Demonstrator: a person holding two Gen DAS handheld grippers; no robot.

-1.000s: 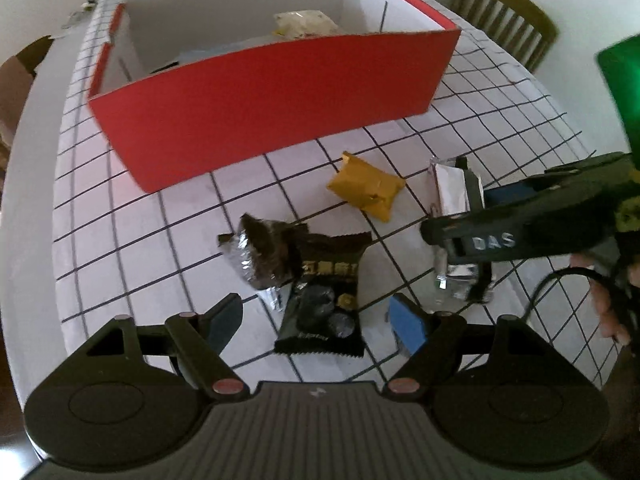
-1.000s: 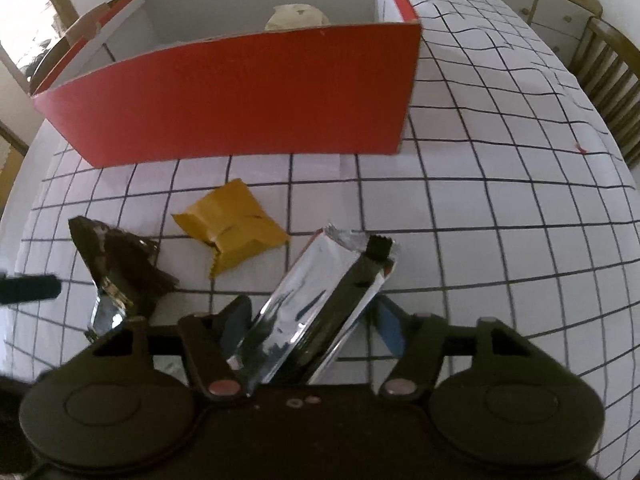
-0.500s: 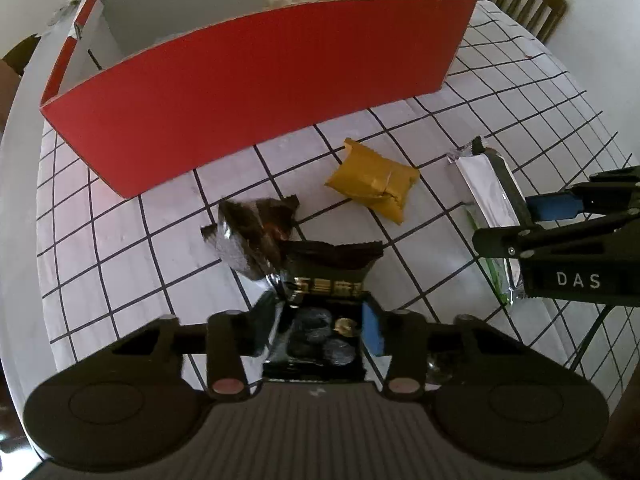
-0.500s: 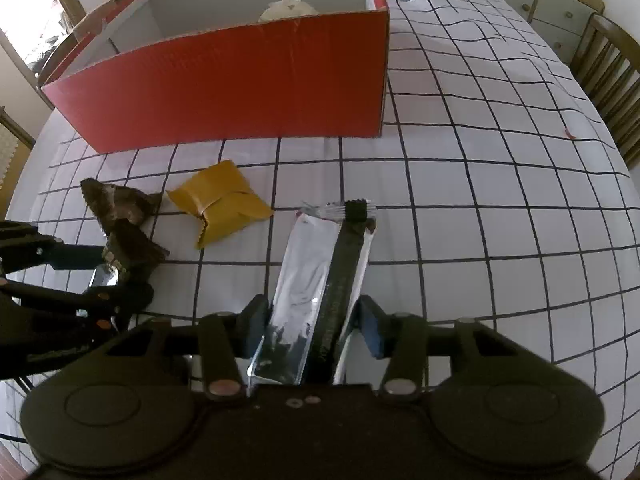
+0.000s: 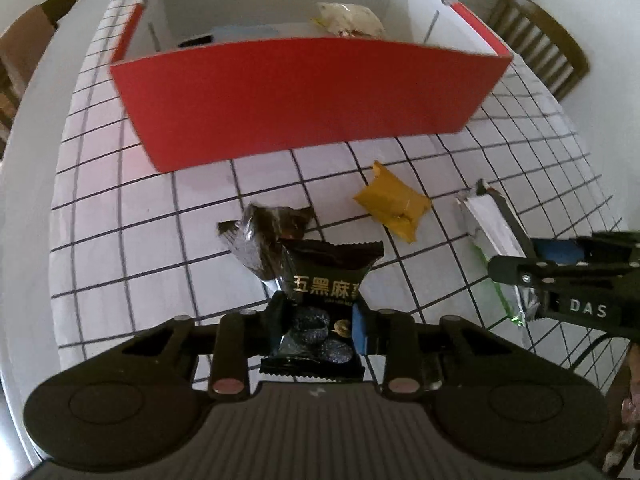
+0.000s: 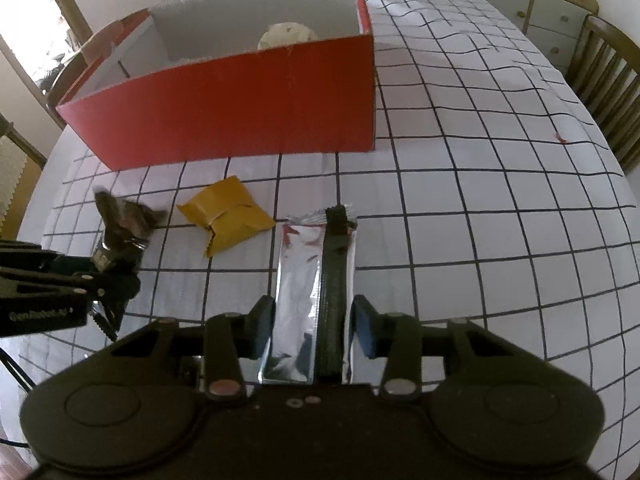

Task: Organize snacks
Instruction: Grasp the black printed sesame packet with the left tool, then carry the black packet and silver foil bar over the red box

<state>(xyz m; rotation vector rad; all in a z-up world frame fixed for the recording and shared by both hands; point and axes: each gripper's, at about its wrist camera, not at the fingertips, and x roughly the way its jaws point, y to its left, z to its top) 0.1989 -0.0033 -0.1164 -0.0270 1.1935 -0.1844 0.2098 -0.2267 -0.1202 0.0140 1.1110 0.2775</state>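
Two hand-held grippers closing, left hand-held gripper [image 5: 316, 322] pinching black packet [image 5: 320, 300], right hand-held gripper [image 6: 312, 330] clamping silver bar [image 6: 312, 292] pointing boxward

The red box [image 5: 304, 96] beyond both grippers was matt cardboard, its inner walls plain white. The silver packet [image 6: 300, 292] was glossy, crinkled foil. The black packet [image 5: 324, 280] was shiny plastic film. A checked cloth [image 6: 480, 240] covered the worktop.

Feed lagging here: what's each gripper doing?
Left gripper: just closed on the black sesame snack packet.
Right gripper: just closed on the long silver foil bar.
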